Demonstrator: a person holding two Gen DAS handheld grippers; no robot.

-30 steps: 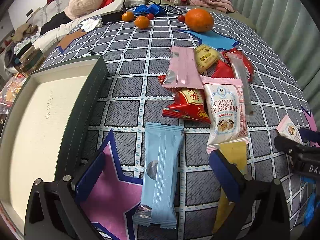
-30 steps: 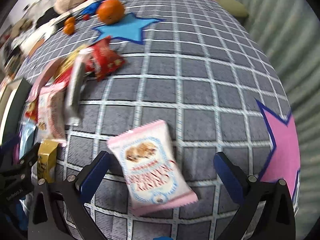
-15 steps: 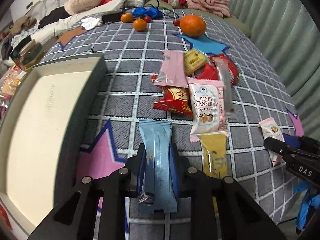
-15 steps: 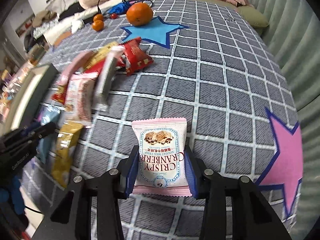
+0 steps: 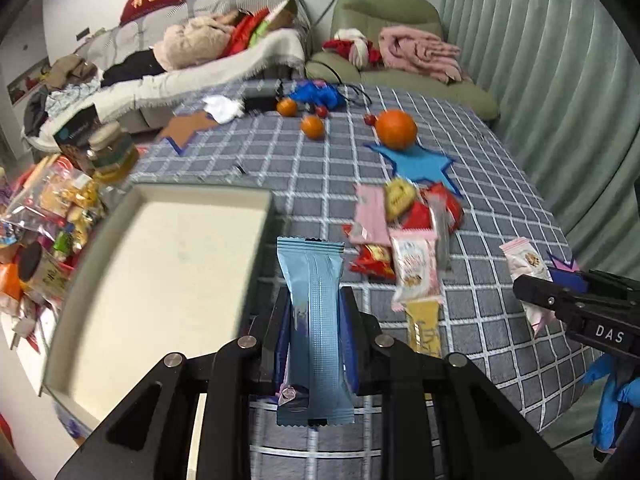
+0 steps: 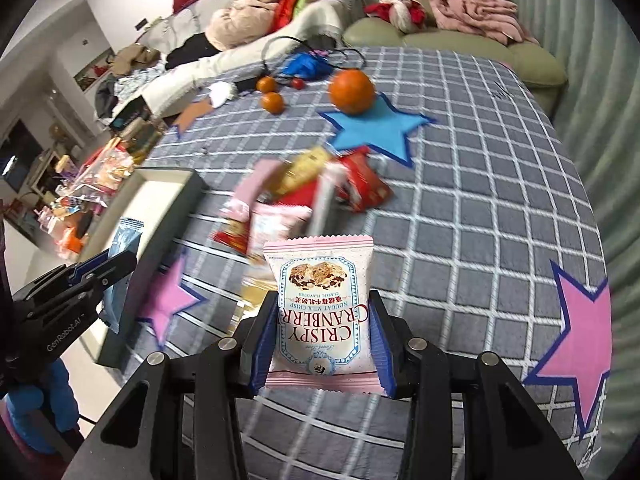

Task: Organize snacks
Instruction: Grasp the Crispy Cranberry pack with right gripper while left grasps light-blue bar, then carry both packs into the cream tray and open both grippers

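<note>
Blue snack bar (image 5: 316,332) sits clamped lengthwise in the left gripper (image 5: 314,336), jaws closed narrow on its sides, held up off the bench w/ its top end over the near right corner of the white tray (image 5: 160,280). Pink Crispy Cranberry packet (image 6: 320,312) is pinched the same way in the right gripper (image 6: 320,340), jaws pressed on both edges, label upside down to the cam, lifted above the cloth.

Bench is covered by a grey checked cloth (image 6: 460,208) w/ white grid lines and star patches: blue star (image 6: 372,128) under the big orange (image 6: 352,86), pink star (image 6: 576,344) at the right edge. Room behind: sofa heaped w/ clothes and a red cushion, green armchair (image 5: 400,20) w/ pink blanket, pale green curtain along the right.

Left wrist view alone shows the tray's full bare inside, a jar (image 5: 110,152) and bagged snacks (image 5: 52,200) off the bench's left side, plus the right gripper from the side w/ its pink packet. Right wrist view alone shows the pink star patches and the left gripper side-on, blue bar sticking up beside the tray's dark wall.

Between the two grippers lies the snack pile (image 5: 404,236): pink, red, yellow wrappers overlapping, another cranberry packet, a yellow bar (image 5: 422,324) nearest. Pile is blurred in the right view. Two small oranges (image 5: 312,126), a cable and blue plastic sit at the far edge.
</note>
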